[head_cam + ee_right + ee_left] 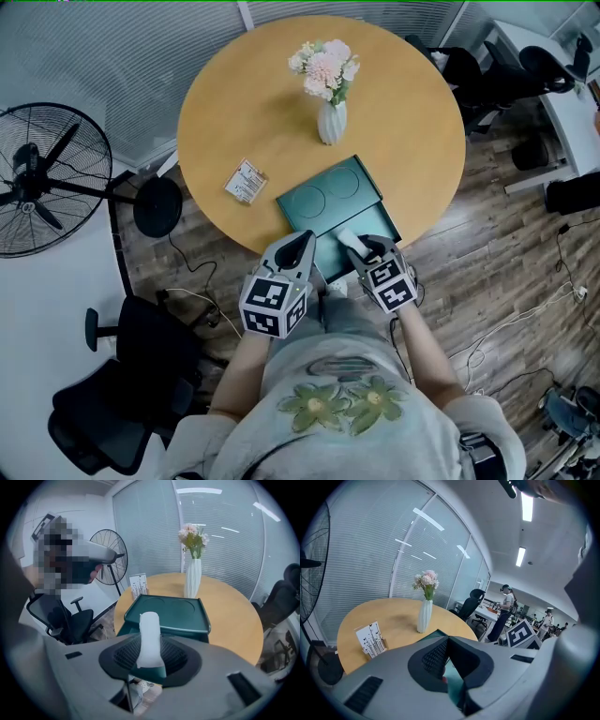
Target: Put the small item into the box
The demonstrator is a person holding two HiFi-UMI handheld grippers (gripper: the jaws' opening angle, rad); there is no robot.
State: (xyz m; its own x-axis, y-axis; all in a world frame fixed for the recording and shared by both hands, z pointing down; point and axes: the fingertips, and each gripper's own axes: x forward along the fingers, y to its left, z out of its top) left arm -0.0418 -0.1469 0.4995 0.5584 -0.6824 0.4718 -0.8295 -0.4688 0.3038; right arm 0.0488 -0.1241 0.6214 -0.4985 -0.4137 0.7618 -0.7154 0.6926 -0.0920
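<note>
Flowers (323,66) in a white vase (331,122) stand toward the far side of a round wooden desk (244,103). Nearer the person, a dark green box (333,199) lies at the desk's front edge, its flat top marked with two round outlines. Left of it, and apart from it, sits a small card stand (247,181) printed in black and white.

The right gripper (362,246) is clamped on a small white tube (351,238), which stands upright between the two dark pads with its rounded end up (that gripper's own view shows this plainly). Held this way, the tube is at the near end of the box, in the gripper rather than in the box.

The left gripper (302,241) is just beside the right one. Its jaws are drawn together at the tips with nothing between them, and it points at the box's near left corner; whether it touches the box cannot be told.

Off the desk, a standing fan (42,178) and a black office chair (122,375) are on the floor to the person's left.
</note>
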